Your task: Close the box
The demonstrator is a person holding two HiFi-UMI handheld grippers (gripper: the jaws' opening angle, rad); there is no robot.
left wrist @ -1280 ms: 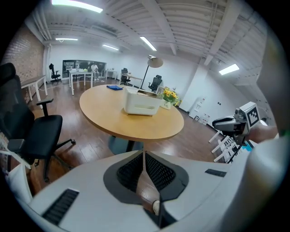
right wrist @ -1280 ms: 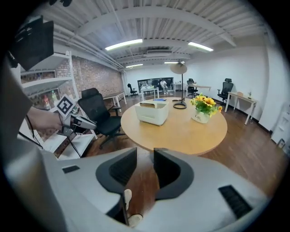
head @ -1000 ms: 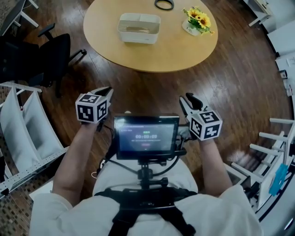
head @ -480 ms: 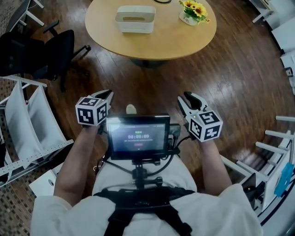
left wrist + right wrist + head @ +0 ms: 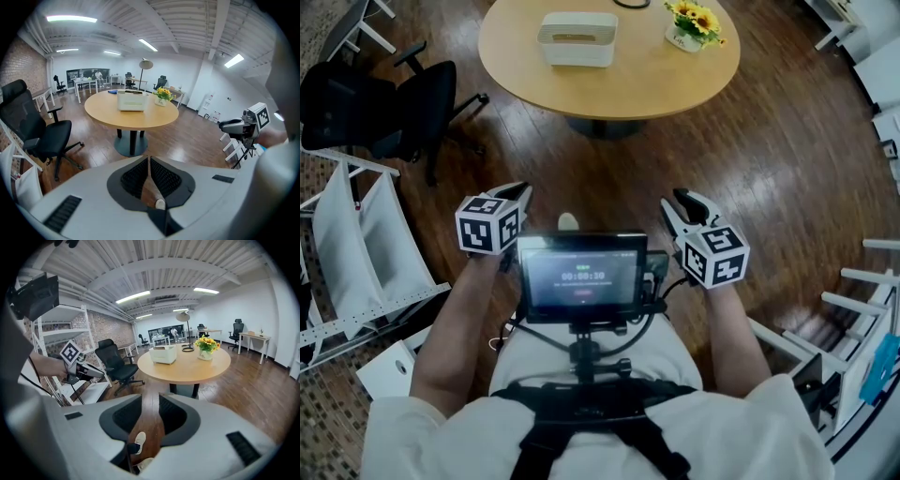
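A white box (image 5: 577,38) stands on the round wooden table (image 5: 619,84) far ahead of me, and its top looks open. It also shows in the left gripper view as the box (image 5: 132,100) and in the right gripper view as the box (image 5: 164,354). Both grippers are held low near my waist, well short of the table. My left gripper (image 5: 517,193) has its jaws together with nothing in them; its own view shows the left gripper (image 5: 148,160) above the floor. My right gripper (image 5: 680,208) stands open and empty, with floor and shoes seen between the right gripper's (image 5: 150,397) jaws.
A pot of yellow flowers (image 5: 694,25) sits on the table's right side. A black office chair (image 5: 389,98) stands at the left, with white racks (image 5: 352,248) below it. White shelving (image 5: 862,291) lines the right. A small monitor (image 5: 581,277) hangs at my chest.
The table and box have slid toward the top of the head view and look farther off. Both grippers keep the same pose and jaw opening.
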